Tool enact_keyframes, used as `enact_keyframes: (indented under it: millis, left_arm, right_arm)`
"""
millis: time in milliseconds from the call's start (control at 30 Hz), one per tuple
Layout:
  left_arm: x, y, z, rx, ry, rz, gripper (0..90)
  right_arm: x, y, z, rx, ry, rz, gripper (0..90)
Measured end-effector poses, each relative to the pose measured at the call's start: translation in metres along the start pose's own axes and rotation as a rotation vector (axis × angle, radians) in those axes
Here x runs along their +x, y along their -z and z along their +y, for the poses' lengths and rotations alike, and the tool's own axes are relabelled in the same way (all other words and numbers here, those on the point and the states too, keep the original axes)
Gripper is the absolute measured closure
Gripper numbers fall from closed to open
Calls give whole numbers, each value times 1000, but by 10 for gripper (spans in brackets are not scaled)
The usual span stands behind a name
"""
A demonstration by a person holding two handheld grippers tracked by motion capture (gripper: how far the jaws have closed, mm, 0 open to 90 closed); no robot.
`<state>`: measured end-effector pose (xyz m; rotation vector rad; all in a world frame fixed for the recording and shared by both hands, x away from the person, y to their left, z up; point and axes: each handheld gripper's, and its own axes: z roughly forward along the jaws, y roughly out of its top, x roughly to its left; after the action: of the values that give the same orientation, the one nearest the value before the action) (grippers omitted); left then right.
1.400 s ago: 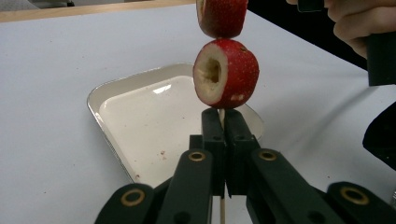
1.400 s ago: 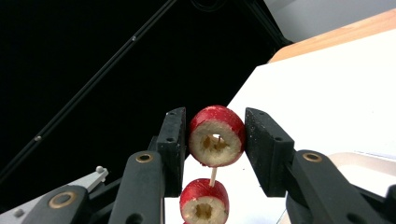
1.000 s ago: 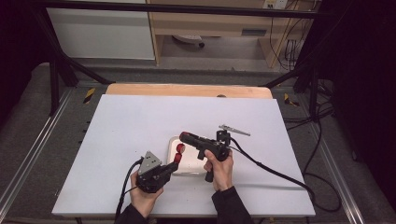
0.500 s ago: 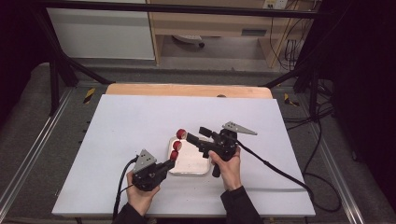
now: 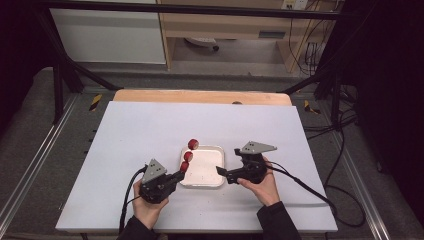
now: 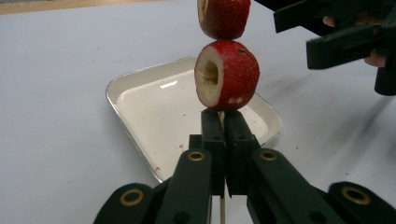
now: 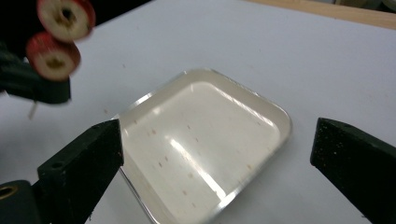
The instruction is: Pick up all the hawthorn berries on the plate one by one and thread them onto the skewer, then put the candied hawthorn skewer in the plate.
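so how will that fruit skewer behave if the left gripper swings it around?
Probably top-heavy: three red fruits sit above the shut left gripper, which pinches only the thin skewer. The stick looks slender, so likely whippy or snappable. The cored fruits might slide or spin on it.

Upper red fruit piece (image 6: 223, 17) cut off by top edge in left gripper view. Skewer (image 6: 222, 211) mostly hidden between closed jaws of left gripper (image 6: 223, 122). In right gripper view, fruit pieces (image 7: 55, 59) left of jaws blurred; white tray (image 7: 243, 100) near corner cut off at bottom edge.
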<state>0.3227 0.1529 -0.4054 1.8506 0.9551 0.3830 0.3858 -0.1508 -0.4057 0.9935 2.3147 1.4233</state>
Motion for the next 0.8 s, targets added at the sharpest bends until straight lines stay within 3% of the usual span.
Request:
enact_keyframes:
  millis: [200,567,800]
  left_arm:
    - [2,-2,3,47,-18,1,885]
    - [-2,-20,23,172,-64,21,883]
    - [-1,-42,32,281,-75,42,882]
  right_arm:
    - [-12,14,-19,78,38,-54,10]
    - [-26,33,-42,107,36,-96,8]
    - [-34,42,-53,122,18,-108,12]
